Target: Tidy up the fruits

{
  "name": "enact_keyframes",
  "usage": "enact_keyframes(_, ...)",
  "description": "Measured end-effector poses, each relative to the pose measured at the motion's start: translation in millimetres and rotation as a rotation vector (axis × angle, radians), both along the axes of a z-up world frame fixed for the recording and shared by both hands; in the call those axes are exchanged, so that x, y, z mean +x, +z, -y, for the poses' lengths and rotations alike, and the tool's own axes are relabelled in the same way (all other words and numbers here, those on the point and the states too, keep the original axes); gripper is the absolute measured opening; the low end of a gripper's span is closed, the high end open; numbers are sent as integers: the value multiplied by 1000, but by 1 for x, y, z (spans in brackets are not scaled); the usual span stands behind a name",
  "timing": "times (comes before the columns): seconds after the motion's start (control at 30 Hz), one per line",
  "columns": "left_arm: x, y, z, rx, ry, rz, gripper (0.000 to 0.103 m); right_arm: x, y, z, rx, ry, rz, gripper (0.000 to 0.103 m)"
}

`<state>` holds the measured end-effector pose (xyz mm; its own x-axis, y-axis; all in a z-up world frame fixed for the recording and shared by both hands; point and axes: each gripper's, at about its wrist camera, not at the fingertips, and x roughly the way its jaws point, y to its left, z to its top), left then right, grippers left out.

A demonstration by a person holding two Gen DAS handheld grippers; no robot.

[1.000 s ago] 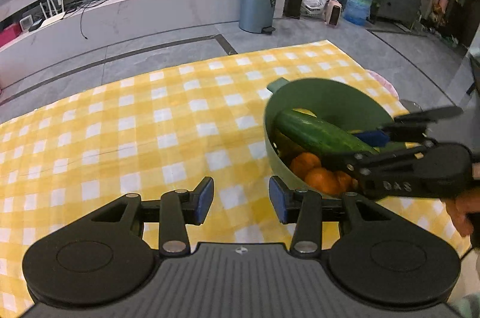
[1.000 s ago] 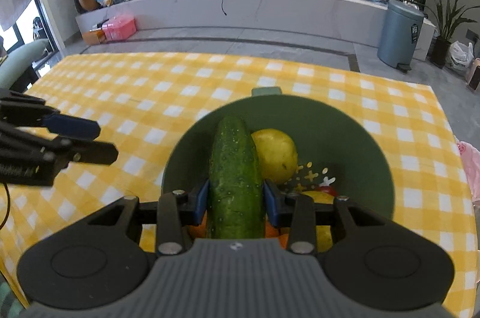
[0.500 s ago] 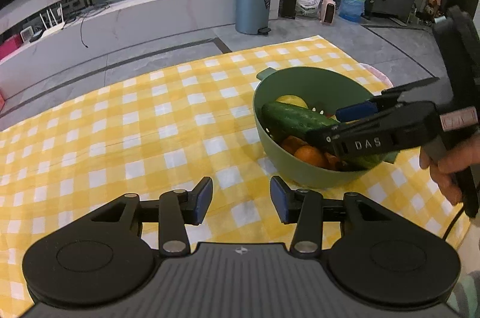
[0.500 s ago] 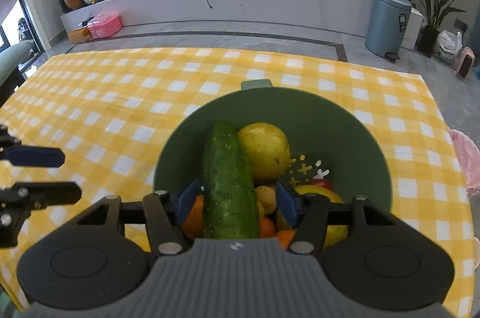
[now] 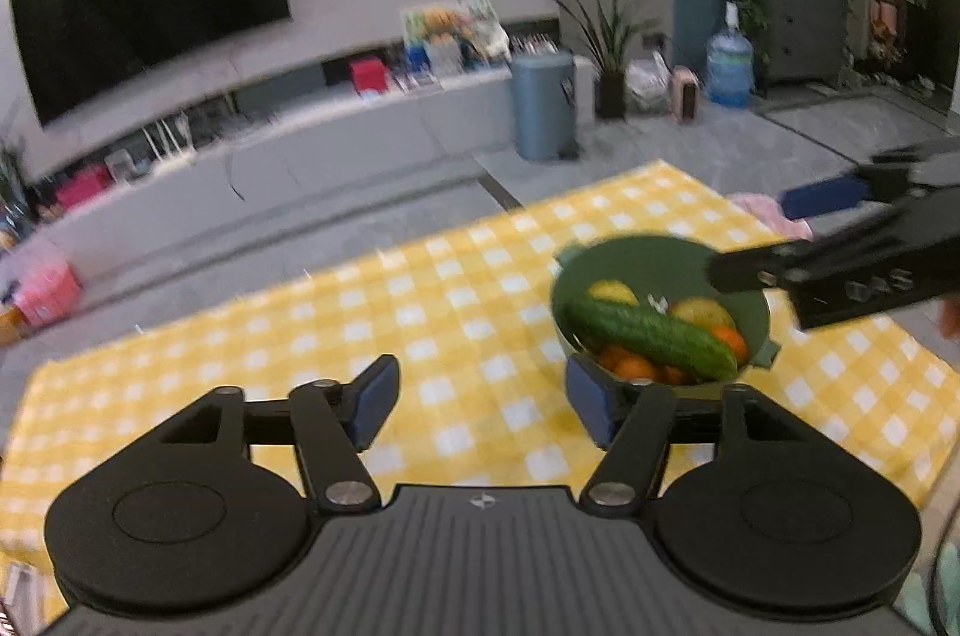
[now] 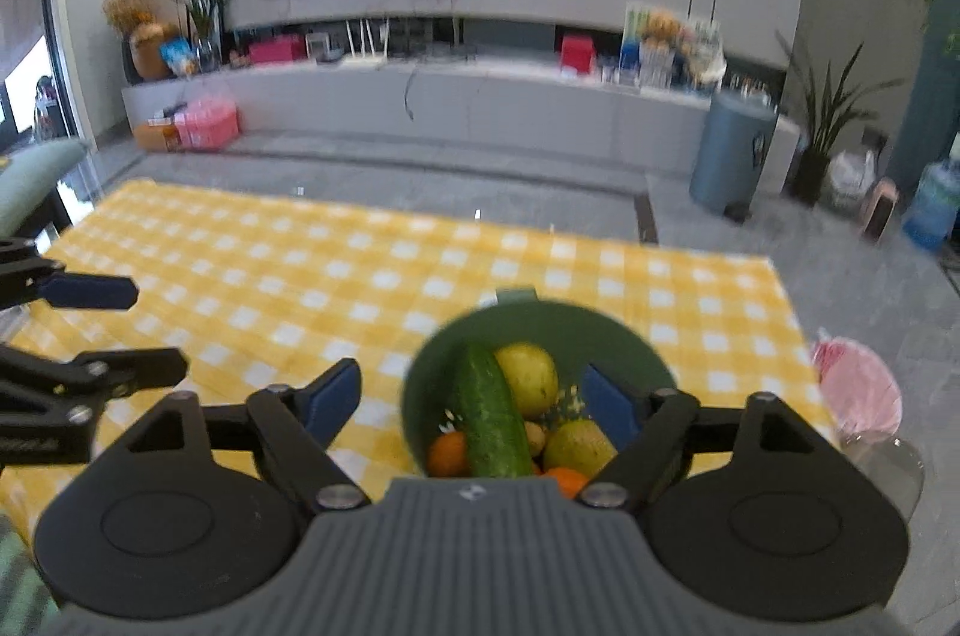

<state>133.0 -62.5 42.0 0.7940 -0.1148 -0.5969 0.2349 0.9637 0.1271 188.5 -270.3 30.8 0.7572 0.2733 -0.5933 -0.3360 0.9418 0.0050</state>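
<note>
**Operator:** Report the step in hand.

**Technician:** Both tools are raised above the table with nothing in them. The right gripper (image 6: 471, 399) has its jaws spread wide and looks down over the green bowl (image 6: 624, 342). The left gripper (image 5: 480, 405) is equally wide and sits off to the bowl's left, over the yellow checked cloth (image 5: 420, 300). Judged from this, the step is a stand-off between picks — no item is being handled.

**Operator:** Location and condition of the produce?

**Technician:** All of it lies inside the bowl, which stands on the cloth near the table's right end. A long dark-green cucumber (image 6: 489, 411) lies diagonally on top of the pile. A yellow round fruit (image 6: 528, 378) touches its far side, a second yellowish fruit (image 6: 576, 447) sits near the rim, and oranges (image 6: 449, 453) show beneath. The frames are motion-blurred, so smaller pieces cannot be identified.

**Operator:** Requirement for the next move?

**Technician:** Probably a descent onto the topmost item — the cucumber. The jaws should straddle its narrow width near mid-length. A round fruit underneath may roll when the load comes off.
</note>
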Motion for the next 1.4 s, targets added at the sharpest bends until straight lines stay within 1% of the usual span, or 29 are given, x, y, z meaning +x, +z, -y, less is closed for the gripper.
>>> enact_keyframes(0.03, -6, 6, 0, 8, 7, 25, 83, -10, 7, 0, 6, -5, 13, 80)
enact_keyframes(0.1, -17, 17, 0, 24, 32, 70, 87, -29, 19, 1, 21, -25, 36, 85)
enact_keyframes(0.13, -22, 22, 0, 25, 43, 90, 88, -40, 24, 1, 31, -37, 54, 88)
enact_keyframes(0.27, -43, 32, -3, 23, 79, 157, 91, -74, 39, 1, 67, -74, 103, 92)
enact_keyframes(0.4, -61, 34, -4, 25, 115, 232, 93, -104, 43, -2, 101, -121, 136, 92)
enact_keyframes(0.5, -69, 31, -6, 5, 134, 248, 95, -124, 38, -6, 130, -155, 148, 94)
enact_keyframes(0.53, -70, 28, -7, -4, 139, 247, 95, -131, 35, -8, 132, -175, 157, 96)
enact_keyframes(0.57, -72, 25, -8, -15, 136, 243, 95, -137, 31, -9, 129, -194, 166, 99)
enact_keyframes(0.67, -72, 12, -10, -32, 126, 197, 95, -154, 15, -15, 103, -261, 185, 99)
enact_keyframes(0.77, -73, -2, -10, -24, 133, 153, 95, -163, 0, -19, 84, -260, 164, 99)
enact_keyframes(0.83, -74, -13, -9, -8, 158, 119, 95, -168, -8, -20, 61, -270, 160, 99)
enact_keyframes(0.93, -70, -28, -7, -16, 169, 45, 95, -171, -20, -23, 27, -277, 147, 99)
enact_keyframes(1.0, -67, -34, -6, -20, 169, -7, 95, -169, -30, -26, -5, -268, 124, 99)
enact_keyframes(1.07, -68, -42, -4, -6, 163, -49, 95, -167, -41, -29, -19, -269, 91, 99)
enact_keyframes(1.23, -75, -52, 2, 27, 149, -83, 95, -165, -55, -22, 31, -278, 19, 99)
enact_keyframes(1.4, -78, -56, 5, 41, 141, -105, 95, -166, -57, -17, 35, -301, 13, 99)
